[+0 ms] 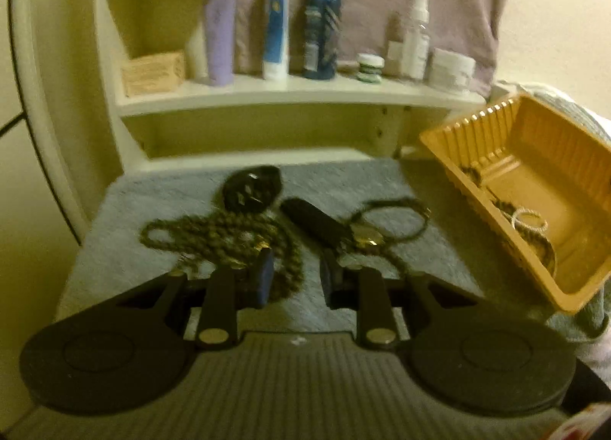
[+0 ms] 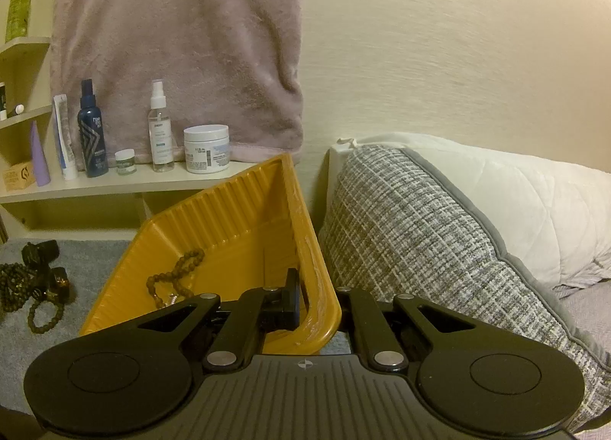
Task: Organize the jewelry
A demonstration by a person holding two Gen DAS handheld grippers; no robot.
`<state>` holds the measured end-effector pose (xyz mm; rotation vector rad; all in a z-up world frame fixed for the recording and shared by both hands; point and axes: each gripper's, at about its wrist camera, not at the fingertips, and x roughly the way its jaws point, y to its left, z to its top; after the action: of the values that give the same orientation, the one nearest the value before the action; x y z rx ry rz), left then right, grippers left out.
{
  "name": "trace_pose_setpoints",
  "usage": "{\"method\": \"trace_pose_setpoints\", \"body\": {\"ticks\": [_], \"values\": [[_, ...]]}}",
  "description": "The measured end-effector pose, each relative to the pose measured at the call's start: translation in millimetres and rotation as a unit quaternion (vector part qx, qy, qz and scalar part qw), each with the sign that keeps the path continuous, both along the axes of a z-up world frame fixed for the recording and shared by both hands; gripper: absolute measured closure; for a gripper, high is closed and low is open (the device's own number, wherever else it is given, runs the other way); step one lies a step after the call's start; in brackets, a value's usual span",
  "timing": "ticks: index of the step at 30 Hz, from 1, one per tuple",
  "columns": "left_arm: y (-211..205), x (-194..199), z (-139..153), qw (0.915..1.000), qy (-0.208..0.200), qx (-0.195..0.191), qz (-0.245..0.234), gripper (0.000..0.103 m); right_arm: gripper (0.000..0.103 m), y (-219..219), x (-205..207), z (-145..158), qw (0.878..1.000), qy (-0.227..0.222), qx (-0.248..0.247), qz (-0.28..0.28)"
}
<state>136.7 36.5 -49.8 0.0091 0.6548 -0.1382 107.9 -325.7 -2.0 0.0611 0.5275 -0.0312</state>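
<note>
Tray [image 2: 305,233]: mustard yellow, ribbed walls. Bead necklace [image 1: 229,233]: dark olive-brown. Bead bracelet [image 2: 179,272] in tray: brown. Watch [image 1: 252,188]: black. Mat [image 1: 152,211] under jewelry: pale grey-blue. Hanging towel [image 2: 179,39]: dusty pink. Shelf [image 2: 126,184]: cream. Spray bottle [image 2: 91,134]: navy, grey chevron pattern. Tube [image 1: 220,35]: lilac. Second tube [image 1: 277,27]: blue and white. Jar [image 2: 206,148]: white. Pillow [image 2: 420,241]: grey-white woven check, grey piping. Both hand-held grippers: black, blue pads [image 1: 265,279].

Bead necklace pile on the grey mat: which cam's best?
Left wrist. The bead necklace pile lies spread just ahead of the left gripper, though blurred. Right wrist catches only part of it at the frame's left edge.
</note>
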Motion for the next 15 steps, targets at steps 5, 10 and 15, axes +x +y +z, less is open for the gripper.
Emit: {"method": "trace_pose_setpoints", "body": {"ticks": [5, 10, 15], "values": [[-26.0, -0.1, -7.4, 0.9996, -0.008, -0.012, -0.025, 0.075, 0.097, 0.3, -0.3, 0.3, 1.0, 0.0, 0.0, -0.001], [-61.2, 8.9, -9.0, 0.9974, -0.024, -0.006, -0.068, 0.074, 0.097, -0.8, 0.9, 0.2, 1.0, 0.001, -0.002, 0.001], [-85.3, 24.2, -12.7, 0.9962, -0.026, 0.011, -0.082, 0.074, 0.097, -0.9, 1.1, 0.5, 1.0, 0.0, -0.002, 0.001]]}}
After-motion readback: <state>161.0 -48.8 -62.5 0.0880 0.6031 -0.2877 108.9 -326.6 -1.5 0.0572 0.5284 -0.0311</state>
